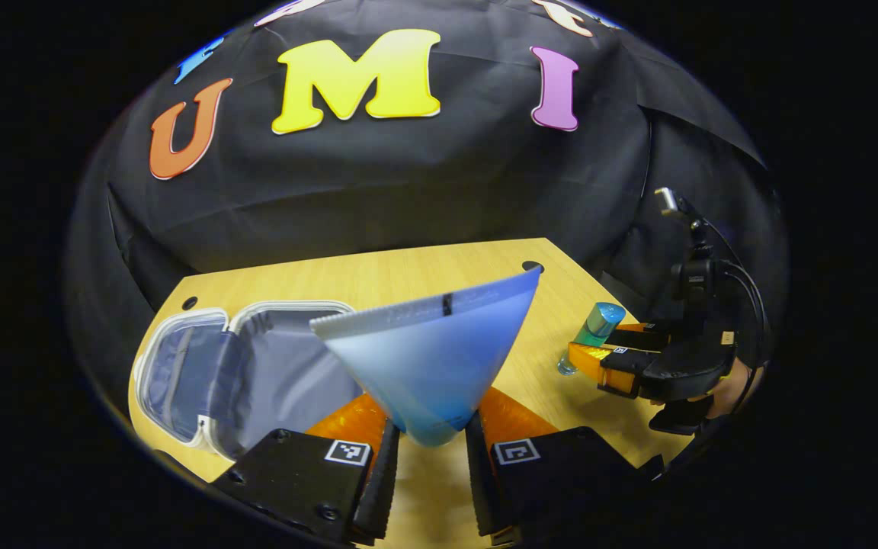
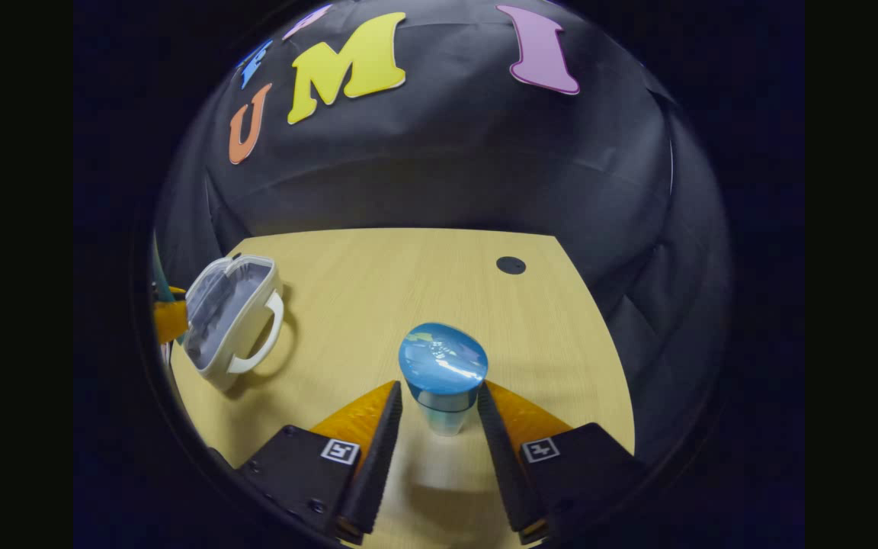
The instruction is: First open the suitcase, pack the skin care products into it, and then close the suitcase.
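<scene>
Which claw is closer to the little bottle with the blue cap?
Right. The right claw has its fingers on either side of the bottle. The left claw, farther away, holds a blue tube.

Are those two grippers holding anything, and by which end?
Left gripper pinches the blue tube by its narrow end. Right gripper brackets the bottle; contact unclear.

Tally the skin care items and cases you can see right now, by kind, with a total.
Tubes: 1, the blue tube held in the left gripper
Bottles: 1, the blue-capped bottle between the right gripper fingers
Suitcases: 1, the open suitcase on the table
Total: 3
</scene>
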Tool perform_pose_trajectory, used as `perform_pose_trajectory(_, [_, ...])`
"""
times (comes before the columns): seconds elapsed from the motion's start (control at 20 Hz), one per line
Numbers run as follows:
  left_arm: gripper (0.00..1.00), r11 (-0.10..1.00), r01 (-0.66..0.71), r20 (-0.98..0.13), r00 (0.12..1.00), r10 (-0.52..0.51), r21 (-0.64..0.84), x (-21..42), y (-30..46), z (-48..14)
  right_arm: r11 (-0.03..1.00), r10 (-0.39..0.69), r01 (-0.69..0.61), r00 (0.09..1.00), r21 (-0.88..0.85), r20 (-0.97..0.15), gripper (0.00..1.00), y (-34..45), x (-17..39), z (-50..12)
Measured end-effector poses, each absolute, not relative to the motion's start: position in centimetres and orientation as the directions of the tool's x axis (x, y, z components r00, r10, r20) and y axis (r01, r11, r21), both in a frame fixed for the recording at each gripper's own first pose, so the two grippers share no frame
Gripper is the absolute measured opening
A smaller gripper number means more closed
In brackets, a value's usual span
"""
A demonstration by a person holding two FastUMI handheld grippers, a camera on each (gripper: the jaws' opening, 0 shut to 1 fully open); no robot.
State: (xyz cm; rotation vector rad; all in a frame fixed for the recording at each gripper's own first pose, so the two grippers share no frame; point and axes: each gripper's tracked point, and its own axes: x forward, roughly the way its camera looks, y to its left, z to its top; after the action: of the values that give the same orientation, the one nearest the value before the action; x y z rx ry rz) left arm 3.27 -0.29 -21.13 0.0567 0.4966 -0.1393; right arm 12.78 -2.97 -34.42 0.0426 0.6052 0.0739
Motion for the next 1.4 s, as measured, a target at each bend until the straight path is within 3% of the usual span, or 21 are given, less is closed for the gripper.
perform_pose_trajectory(0.1, [0.45, 0.991, 0.128, -0.478, 0.873, -0.097, 0.033, 2.4, 1.9, -20.6, 0.997, 0.062, -0.030, 0.822, 0.066, -0.567, 0.41, -3.1, 12.9, -34.4])
perform_pose_trajectory(0.3, [0.45, 0.996, 0.085, -0.481, 0.874, -0.064, 0.021, 1.0, 6.2, -20.3, 0.999, 0.037, -0.019, 0.817, 0.037, -0.575, 0.36, -2.7, 12.4, -34.3])
perform_pose_trajectory(0.7, [0.45, 0.999, -0.020, -0.498, 0.867, 0.003, -0.027, 2.5, 14.7, -22.8, 0.998, 0.067, -0.061, 0.833, 0.029, -0.549, 0.36, 2.3, 7.9, -29.9])
perform_pose_trajectory(0.9, [0.45, 0.995, -0.065, -0.631, 0.776, 0.000, -0.079, 3.7, 16.7, -28.5, 0.994, 0.112, -0.103, 0.840, 0.048, -0.530, 0.36, 6.6, 5.8, -27.1])
perform_pose_trajectory(0.95, [0.52, 0.994, -0.062, -0.652, 0.758, -0.011, -0.089, 3.9, 16.8, -29.6, 0.991, 0.132, -0.120, 0.838, 0.056, -0.530, 0.36, 7.8, 5.2, -26.6])
perform_pose_trajectory(1.0, [0.45, 0.993, -0.061, -0.672, 0.740, -0.021, -0.098, 4.1, 16.7, -30.5, 0.988, 0.152, -0.140, 0.834, 0.063, -0.530, 0.36, 9.1, 4.7, -26.2])
perform_pose_trajectory(1.4, [0.45, 0.991, -0.114, -0.819, 0.574, 0.008, -0.070, 4.0, 17.6, -36.4, 0.971, 0.230, -0.233, 0.836, 0.058, -0.498, 0.36, 13.5, 1.2, -22.5])
